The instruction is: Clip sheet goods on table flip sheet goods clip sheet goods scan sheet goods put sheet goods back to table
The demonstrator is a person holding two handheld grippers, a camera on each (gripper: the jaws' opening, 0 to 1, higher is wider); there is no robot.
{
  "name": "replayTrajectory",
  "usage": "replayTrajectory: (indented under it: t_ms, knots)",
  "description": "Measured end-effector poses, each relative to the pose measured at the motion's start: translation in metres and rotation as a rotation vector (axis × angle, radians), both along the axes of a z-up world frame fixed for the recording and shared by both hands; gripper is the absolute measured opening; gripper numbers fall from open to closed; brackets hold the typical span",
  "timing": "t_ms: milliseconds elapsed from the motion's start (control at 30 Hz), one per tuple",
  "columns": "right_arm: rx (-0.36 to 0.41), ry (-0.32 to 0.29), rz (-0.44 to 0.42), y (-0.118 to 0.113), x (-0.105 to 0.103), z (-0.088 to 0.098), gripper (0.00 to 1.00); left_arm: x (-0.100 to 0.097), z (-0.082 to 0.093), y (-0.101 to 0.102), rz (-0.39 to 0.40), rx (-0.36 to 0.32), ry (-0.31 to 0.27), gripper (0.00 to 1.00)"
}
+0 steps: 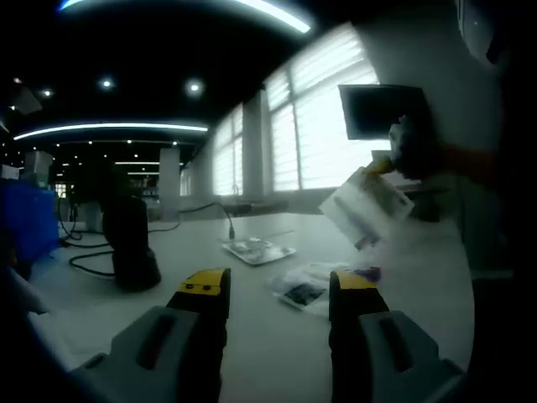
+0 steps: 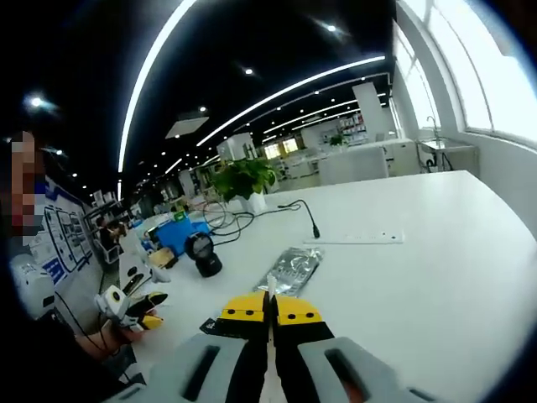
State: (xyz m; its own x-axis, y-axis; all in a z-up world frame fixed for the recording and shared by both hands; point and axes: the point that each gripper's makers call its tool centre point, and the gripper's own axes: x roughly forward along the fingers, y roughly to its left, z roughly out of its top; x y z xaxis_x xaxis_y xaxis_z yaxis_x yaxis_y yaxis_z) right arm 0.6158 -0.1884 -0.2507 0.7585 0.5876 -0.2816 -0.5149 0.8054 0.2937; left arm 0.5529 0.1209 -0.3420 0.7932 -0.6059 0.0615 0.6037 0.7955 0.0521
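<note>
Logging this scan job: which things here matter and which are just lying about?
Job: held packet; right tongs; silver packet; scanner.
Lying about: plant; blue box; cable.

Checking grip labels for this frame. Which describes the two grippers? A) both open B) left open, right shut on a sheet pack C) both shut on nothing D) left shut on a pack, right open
B: in the left gripper view the left gripper has its fingers spread with table between them, while the right gripper is pinched on the edge of a sheet pack.
</note>
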Motion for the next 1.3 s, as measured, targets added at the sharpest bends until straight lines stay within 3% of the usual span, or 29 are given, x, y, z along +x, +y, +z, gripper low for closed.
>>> replayTrajectory:
  t_ms: [500, 667, 833, 1300]
  knots:
    - [0.033, -0.078, -0.064, 0.018, 0.011, 0.017, 0.00, -0.001, 0.000, -0.001, 0.001, 0.005, -0.003, 0.39]
    - [0.092, -0.101, -0.113, 0.006, 0.027, 0.025, 0.00, -0.001, 0.000, -0.002, 0.001, 0.008, -0.002, 0.39]
    - [0.100, -0.121, -0.121, 0.004, 0.040, 0.029, 0.00, -0.002, 0.000, -0.003, -0.005, 0.007, -0.002, 0.40]
    - [0.152, -0.170, -0.118, 0.027, 0.057, 0.039, 0.00, -0.001, -0.001, -0.002, -0.004, 0.009, -0.001, 0.40]
